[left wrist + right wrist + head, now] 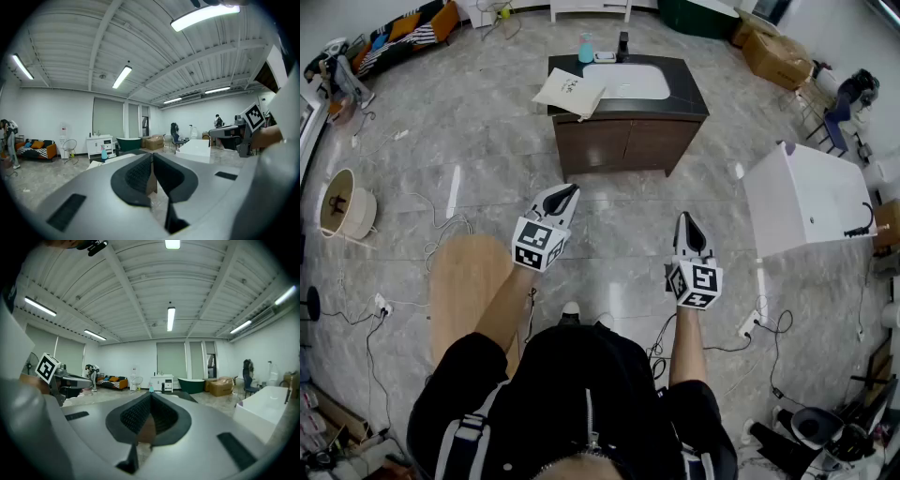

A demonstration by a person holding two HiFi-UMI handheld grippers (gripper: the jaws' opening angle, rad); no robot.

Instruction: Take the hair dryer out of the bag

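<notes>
Left gripper, held out in front of the person at the left of the head view, has its two dark jaws pressed together with nothing between them; its own view shows the ribbed pads meeting at the tip and only the room beyond. It points level, toward a vanity cabinet of dark wood with a black top that stands well ahead on the grey marble floor. On the left end of that top lies the bag, cream-coloured and flat, just beside the white basin, with one corner hanging over the front edge. The hair dryer cannot be seen; the bag hides whatever is inside. A blue bottle stands behind the bag at the back of the counter. Further right, the right gripper is held out beside the left one, well apart from it and from the cabinet. Its jaws are also closed tight on nothing, as its own view shows. A white bathtub sits on the floor at the far right.
</notes>
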